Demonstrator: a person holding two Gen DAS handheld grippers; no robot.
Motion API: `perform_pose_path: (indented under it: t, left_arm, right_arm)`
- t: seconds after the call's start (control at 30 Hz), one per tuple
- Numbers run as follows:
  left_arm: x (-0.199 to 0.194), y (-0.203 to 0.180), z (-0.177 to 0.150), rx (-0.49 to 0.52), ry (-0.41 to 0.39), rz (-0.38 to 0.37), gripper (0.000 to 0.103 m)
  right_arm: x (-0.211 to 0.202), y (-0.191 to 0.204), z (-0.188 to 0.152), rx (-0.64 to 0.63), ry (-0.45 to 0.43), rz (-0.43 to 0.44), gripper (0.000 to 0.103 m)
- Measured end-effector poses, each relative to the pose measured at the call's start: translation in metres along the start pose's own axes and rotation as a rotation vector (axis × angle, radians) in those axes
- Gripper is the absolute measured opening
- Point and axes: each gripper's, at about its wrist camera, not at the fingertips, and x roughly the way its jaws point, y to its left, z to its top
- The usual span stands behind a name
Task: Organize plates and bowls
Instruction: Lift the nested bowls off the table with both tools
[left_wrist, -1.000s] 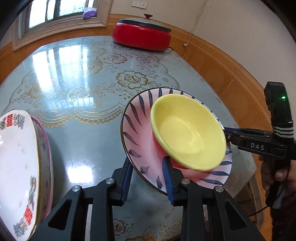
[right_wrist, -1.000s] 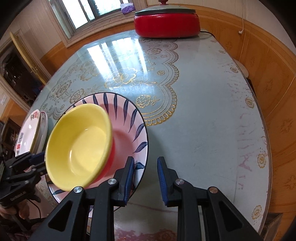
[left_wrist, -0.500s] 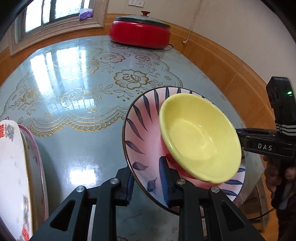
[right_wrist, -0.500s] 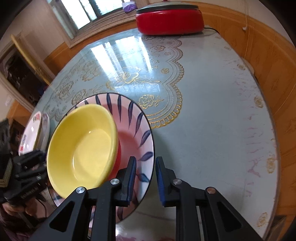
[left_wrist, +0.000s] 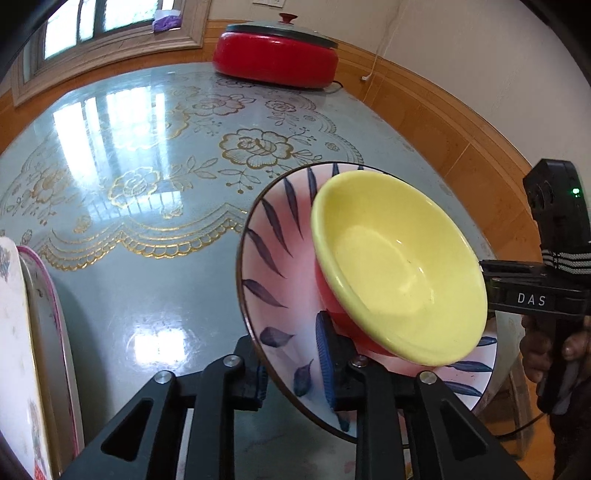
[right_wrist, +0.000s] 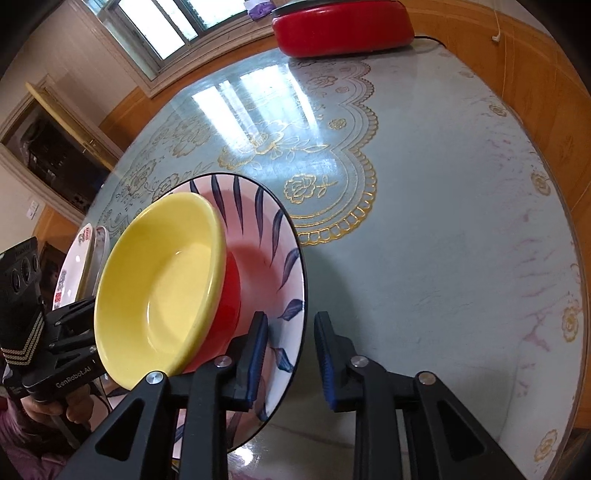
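Observation:
A pink plate with blue leaf marks (left_wrist: 273, 266) carries a yellow bowl with a red outside (left_wrist: 399, 266). My left gripper (left_wrist: 293, 354) is shut on the plate's near rim and holds it tilted above the table. In the right wrist view the same plate (right_wrist: 273, 229) and yellow bowl (right_wrist: 162, 280) show. My right gripper (right_wrist: 290, 354) straddles the plate's opposite rim, with a wide gap between its pads. It also shows from the left wrist view (left_wrist: 532, 295).
A stack of white patterned plates (left_wrist: 26, 332) stands at the left edge, also in the right wrist view (right_wrist: 79, 258). A red lidded electric pot (left_wrist: 277, 55) sits at the table's far side. The blue floral tabletop (right_wrist: 443, 221) borders a wood-panelled wall.
The plate with the bowl has been lifted and moved right, away from the white plate stack. The right gripper's jaws have widened around the plate's rim.

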Motion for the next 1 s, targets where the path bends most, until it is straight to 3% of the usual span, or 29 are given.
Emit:
perform_pose_path:
  t: [0.23,0.4,0.53,0.87,1.0]
  left_arm:
    - [-0.003,0.006,0.001,0.018,-0.051,0.013,0.027]
    - [0.001,0.009,0.004,0.007,-0.019,-0.006,0.03]
    - [0.002,0.007,0.005,-0.007,-0.013,-0.022,0.021]
    - [0.001,0.003,0.005,0.034,-0.028,-0.004,0.02]
    - [0.0,0.003,0.002,0.046,-0.05,-0.004,0.019]
  right_arm:
    - [0.0,0.002,0.001,0.007,0.03,0.01,0.023]
    - [0.001,-0.001,0.001,0.018,0.031,0.026,0.02]
    - [0.003,0.004,0.004,-0.004,0.052,0.011,0.021]
    - [0.011,0.02,0.005,-0.026,0.011,-0.028,0.018]
    - [0.013,0.018,0.007,-0.031,0.044,0.008,0.02]
